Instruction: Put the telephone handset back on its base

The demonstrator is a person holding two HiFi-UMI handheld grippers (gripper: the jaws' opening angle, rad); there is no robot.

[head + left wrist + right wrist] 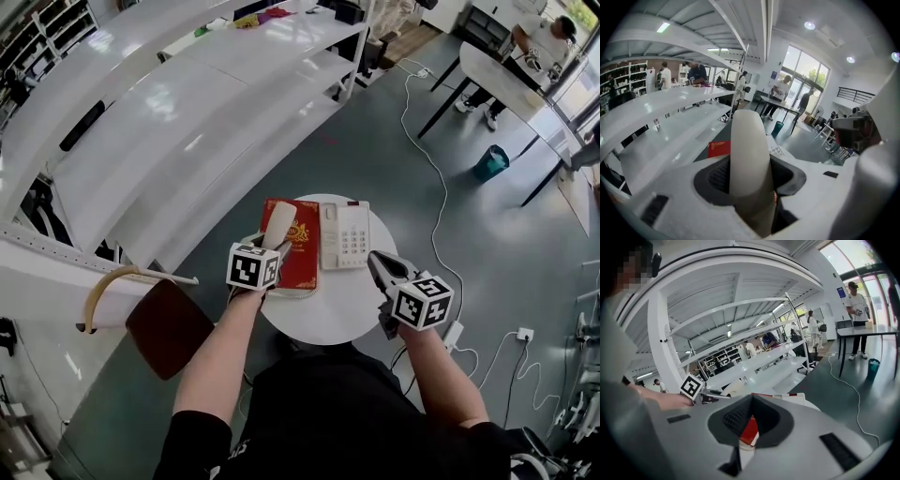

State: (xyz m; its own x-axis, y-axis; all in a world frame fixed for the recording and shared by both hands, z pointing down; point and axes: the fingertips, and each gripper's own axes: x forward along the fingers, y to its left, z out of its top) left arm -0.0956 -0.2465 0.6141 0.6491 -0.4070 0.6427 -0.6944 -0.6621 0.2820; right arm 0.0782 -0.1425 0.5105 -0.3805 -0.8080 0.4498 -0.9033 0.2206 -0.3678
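Observation:
My left gripper is shut on the cream telephone handset, which it holds lifted over a red book on the round white table. In the left gripper view the handset stands upright between the pads and fills the centre. The white telephone base, with its keypad, lies just right of the book, its cradle side empty. The base shows behind the handset. My right gripper hovers at the table's right edge, shut and holding nothing, pointing toward the base.
A coiled cord trails off the book's near end. White shelving runs along the left. A brown stool stands at the table's left. Cables lie on the floor to the right, and a black-legged table stands beyond them.

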